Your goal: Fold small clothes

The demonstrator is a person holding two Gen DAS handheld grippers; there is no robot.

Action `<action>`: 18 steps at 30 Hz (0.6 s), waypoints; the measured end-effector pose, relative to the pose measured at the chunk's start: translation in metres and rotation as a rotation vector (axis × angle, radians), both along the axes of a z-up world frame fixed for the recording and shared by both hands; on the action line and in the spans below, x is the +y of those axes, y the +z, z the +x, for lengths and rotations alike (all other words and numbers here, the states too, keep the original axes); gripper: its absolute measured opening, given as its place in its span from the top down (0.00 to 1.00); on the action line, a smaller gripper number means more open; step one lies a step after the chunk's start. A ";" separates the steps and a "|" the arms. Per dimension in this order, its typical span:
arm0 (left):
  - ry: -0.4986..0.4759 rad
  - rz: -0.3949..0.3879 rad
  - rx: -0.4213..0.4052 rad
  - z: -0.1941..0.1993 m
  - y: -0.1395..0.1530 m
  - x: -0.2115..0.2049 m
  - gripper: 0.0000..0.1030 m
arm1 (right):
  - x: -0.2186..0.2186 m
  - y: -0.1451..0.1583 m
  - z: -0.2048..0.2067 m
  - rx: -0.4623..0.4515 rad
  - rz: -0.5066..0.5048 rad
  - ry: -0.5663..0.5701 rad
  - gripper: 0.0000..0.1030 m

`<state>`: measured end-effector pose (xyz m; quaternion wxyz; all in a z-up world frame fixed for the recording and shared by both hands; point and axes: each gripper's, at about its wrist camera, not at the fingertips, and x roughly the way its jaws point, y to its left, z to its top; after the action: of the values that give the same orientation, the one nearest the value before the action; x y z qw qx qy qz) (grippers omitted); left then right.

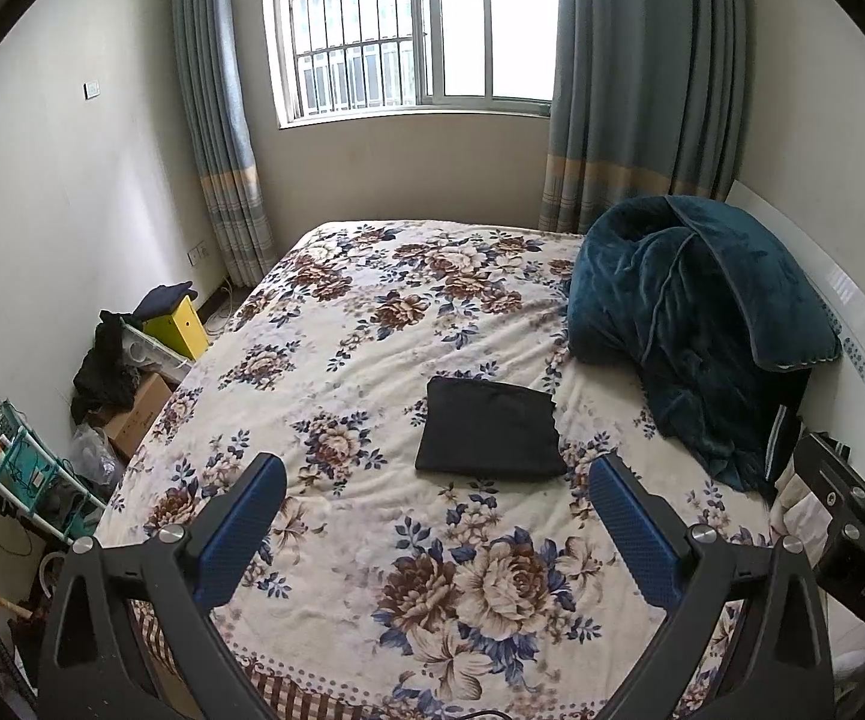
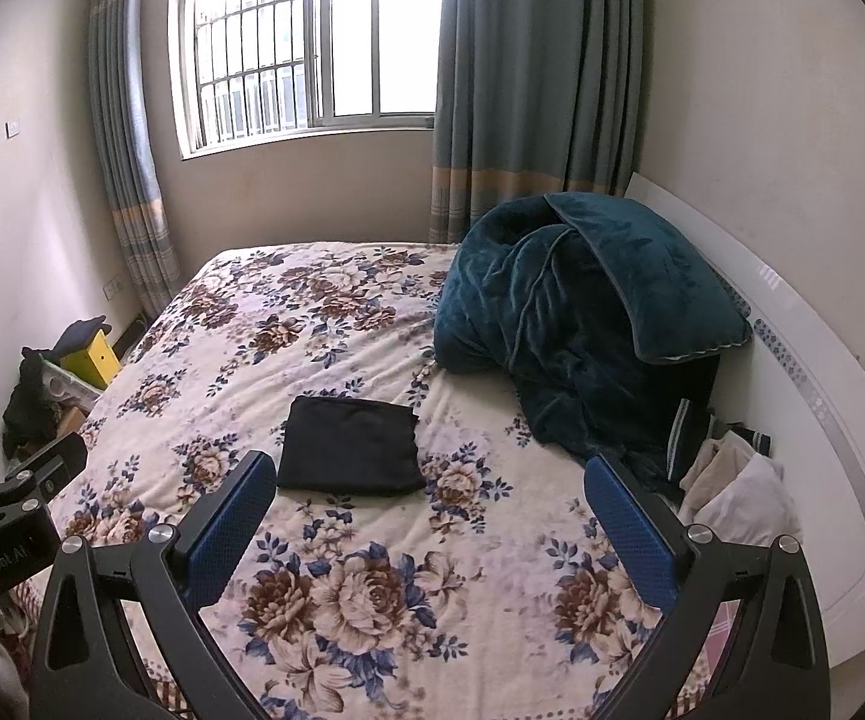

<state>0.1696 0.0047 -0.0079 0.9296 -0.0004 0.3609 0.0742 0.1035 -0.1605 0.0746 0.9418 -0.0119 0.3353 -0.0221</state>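
Spread jaws; black garment (image 1: 490, 429) neatly folded.

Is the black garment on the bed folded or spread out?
Folded: the black garment lies as a compact, straight-edged rectangle on the floral bedspread.

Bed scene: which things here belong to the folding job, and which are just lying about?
Job:
black garment, folded flat on the bedspread
left gripper, jaws open
right gripper, jaws open

Lying about:
teal blanket
pale clothes by the headboard
yellow box
cardboard box
curtains
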 end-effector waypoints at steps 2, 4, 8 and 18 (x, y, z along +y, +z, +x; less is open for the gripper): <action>0.001 0.000 0.000 0.000 0.000 0.000 0.00 | 0.000 0.000 -0.001 0.000 0.002 -0.002 0.00; 0.003 0.001 0.000 0.000 0.000 0.000 0.00 | 0.000 0.000 -0.001 0.000 -0.001 -0.001 0.00; 0.006 0.001 0.000 0.000 0.000 0.000 0.00 | 0.001 0.000 -0.003 0.001 0.000 -0.002 0.00; 0.004 0.002 -0.001 -0.001 0.000 0.000 0.00 | 0.002 0.000 -0.004 0.000 0.001 -0.006 0.00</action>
<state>0.1690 0.0048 -0.0082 0.9296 -0.0005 0.3606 0.0765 0.0999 -0.1584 0.0744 0.9417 -0.0105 0.3353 -0.0245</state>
